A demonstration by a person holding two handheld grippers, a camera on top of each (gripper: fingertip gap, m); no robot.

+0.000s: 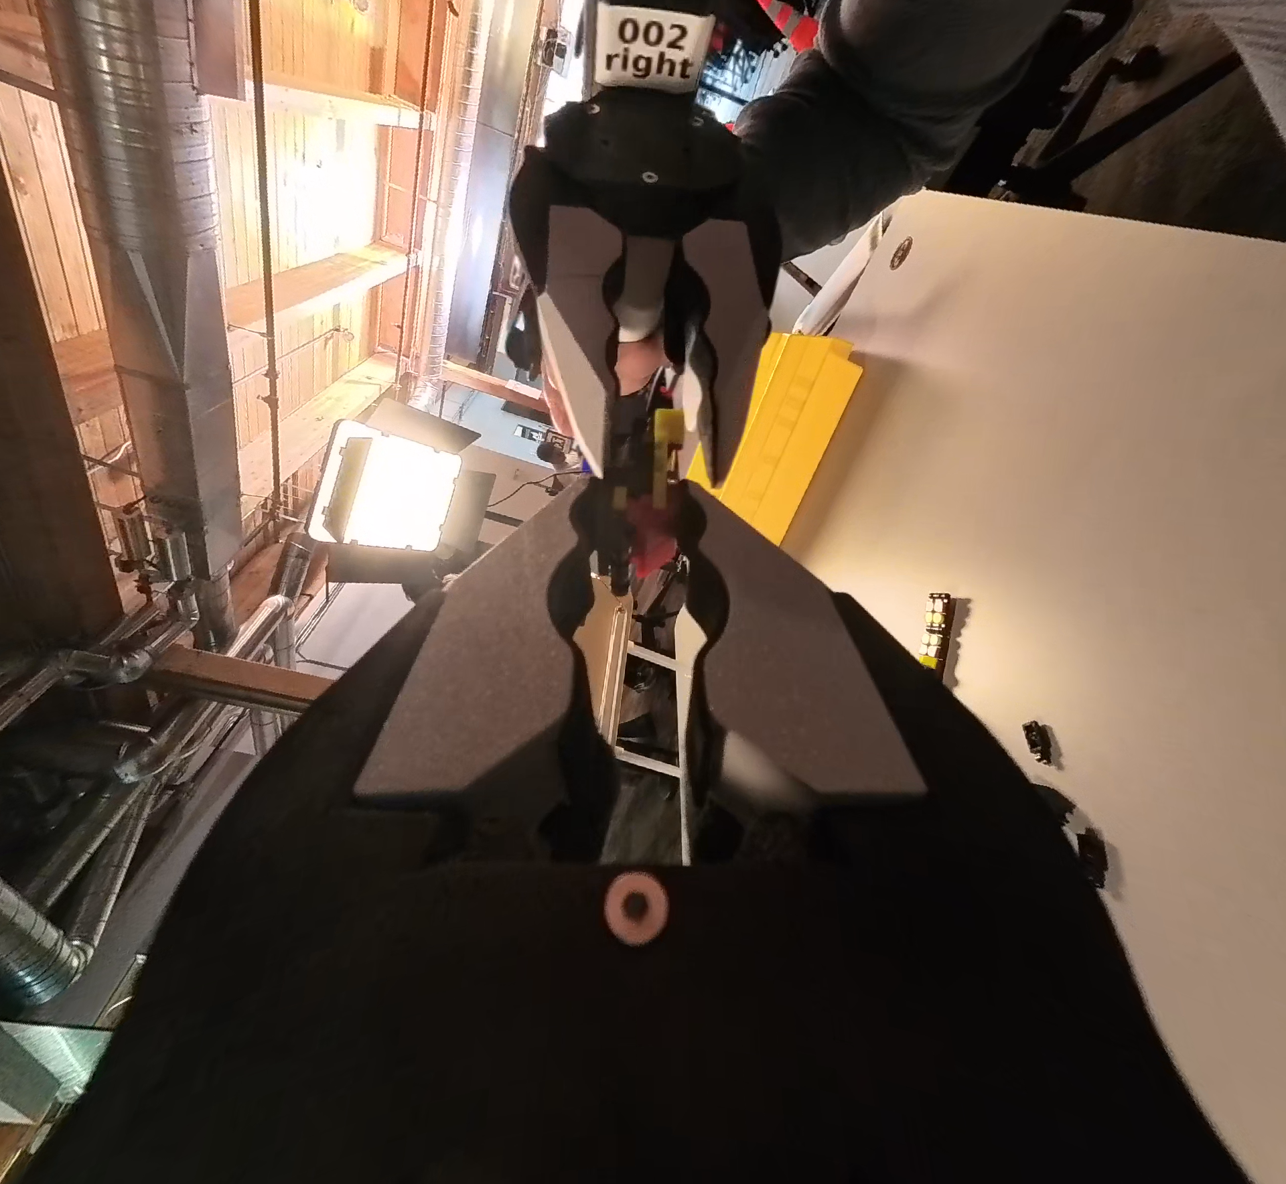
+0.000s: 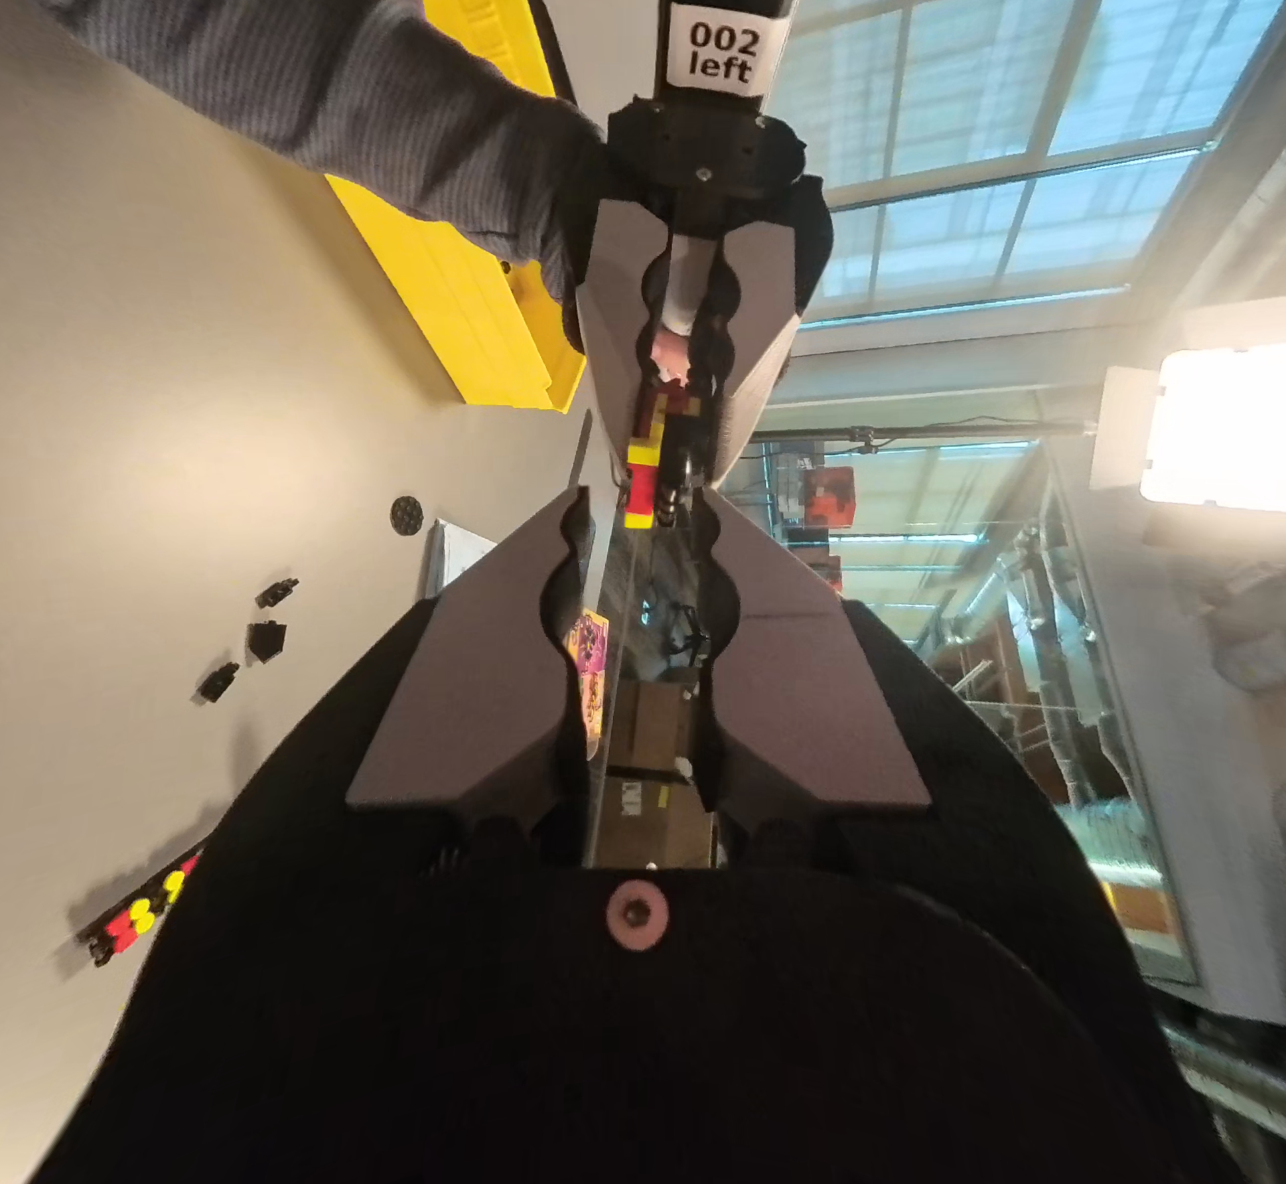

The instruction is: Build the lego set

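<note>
My left gripper is shut on a small red, yellow and black lego assembly and holds it in the air beside the white table. My right gripper faces it tip to tip. In the right wrist view the left gripper grips the assembly, whose free end reaches between the tips of my right gripper. The right jaws stand narrowly apart around that end, with a gap showing on one side. A built lego strip lies on the table and also shows in the right wrist view.
A yellow box stands on the table behind the grippers. Small black lego pieces and a round black piece lie loose on the table. A booklet lies near its edge. A person's grey sleeve reaches in. A bright studio light stands beyond.
</note>
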